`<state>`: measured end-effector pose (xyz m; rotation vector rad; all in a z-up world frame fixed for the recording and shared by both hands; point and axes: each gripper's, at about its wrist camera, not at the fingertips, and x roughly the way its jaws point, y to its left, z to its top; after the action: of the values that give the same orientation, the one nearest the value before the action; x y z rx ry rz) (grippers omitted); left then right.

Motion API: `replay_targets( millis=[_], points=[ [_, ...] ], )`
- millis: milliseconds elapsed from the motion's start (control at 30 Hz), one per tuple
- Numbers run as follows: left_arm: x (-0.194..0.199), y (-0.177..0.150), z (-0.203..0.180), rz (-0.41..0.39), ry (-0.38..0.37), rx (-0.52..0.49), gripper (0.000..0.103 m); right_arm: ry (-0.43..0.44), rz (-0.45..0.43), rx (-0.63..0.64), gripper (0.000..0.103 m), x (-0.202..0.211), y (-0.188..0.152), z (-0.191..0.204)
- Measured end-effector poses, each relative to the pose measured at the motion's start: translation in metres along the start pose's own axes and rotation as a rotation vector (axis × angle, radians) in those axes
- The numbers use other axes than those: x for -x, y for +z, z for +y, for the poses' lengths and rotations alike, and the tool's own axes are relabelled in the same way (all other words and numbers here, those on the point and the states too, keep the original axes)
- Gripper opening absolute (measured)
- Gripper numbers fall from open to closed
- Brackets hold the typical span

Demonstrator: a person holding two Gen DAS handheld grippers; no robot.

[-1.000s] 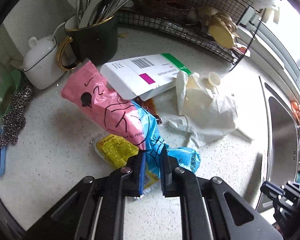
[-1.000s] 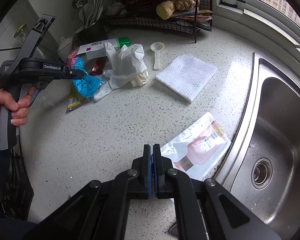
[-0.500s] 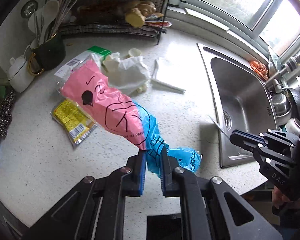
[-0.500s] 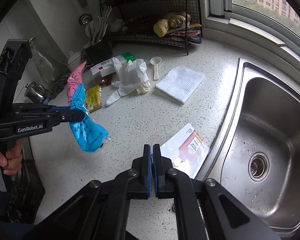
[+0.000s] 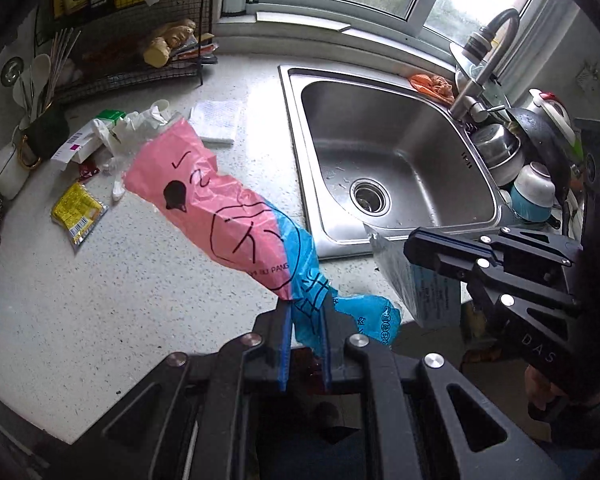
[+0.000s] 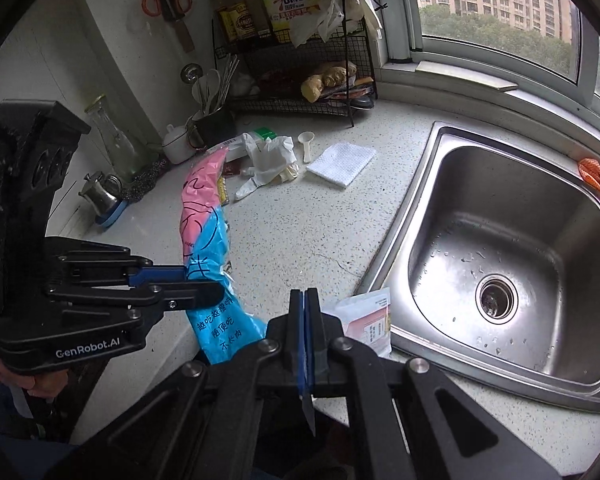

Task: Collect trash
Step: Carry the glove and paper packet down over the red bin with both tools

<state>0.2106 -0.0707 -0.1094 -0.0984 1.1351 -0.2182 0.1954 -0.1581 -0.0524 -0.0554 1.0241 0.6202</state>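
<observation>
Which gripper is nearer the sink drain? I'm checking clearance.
Right. The right gripper hangs at the sink's front rim, just short of the drain; the left gripper is farther left, over the counter.

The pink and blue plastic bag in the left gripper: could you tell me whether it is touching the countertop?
Apart. The right wrist view shows the pink and blue plastic bag pinched in the left gripper and hanging clear of the countertop.

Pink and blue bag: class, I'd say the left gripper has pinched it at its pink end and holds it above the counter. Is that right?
Not quite. The left gripper pinches the pink and blue bag at its blue end; the pink end points away, as the left wrist view shows. It is held above the counter.
</observation>
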Motion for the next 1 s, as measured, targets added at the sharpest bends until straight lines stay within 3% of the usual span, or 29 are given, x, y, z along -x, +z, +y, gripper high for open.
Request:
replay_targets(
  millis=[367,533,800,1000],
  points=[
    [0.02,-0.055,-0.05,0.012,-0.008,-0.06,0.01,-0.003,-0.041,-0.074,0.001,0.053,-0.071,-0.004],
    [0.013,-0.089,-0.066,0.07,-0.033,-0.055,0.01,0.007,-0.026,-0.092,0.001,0.059,-0.097,-0.002],
    [-0.029,-0.139,-0.082,0.203,-0.046,-0.04,0.01,0.02,0.064,-0.169,0.0,0.037,-0.143,-0.013],
    [-0.082,-0.169,-0.076,0.287,-0.055,-0.019,0.01,0.017,0.132,-0.237,0.0,-0.003,-0.168,-0.032]
  ],
)
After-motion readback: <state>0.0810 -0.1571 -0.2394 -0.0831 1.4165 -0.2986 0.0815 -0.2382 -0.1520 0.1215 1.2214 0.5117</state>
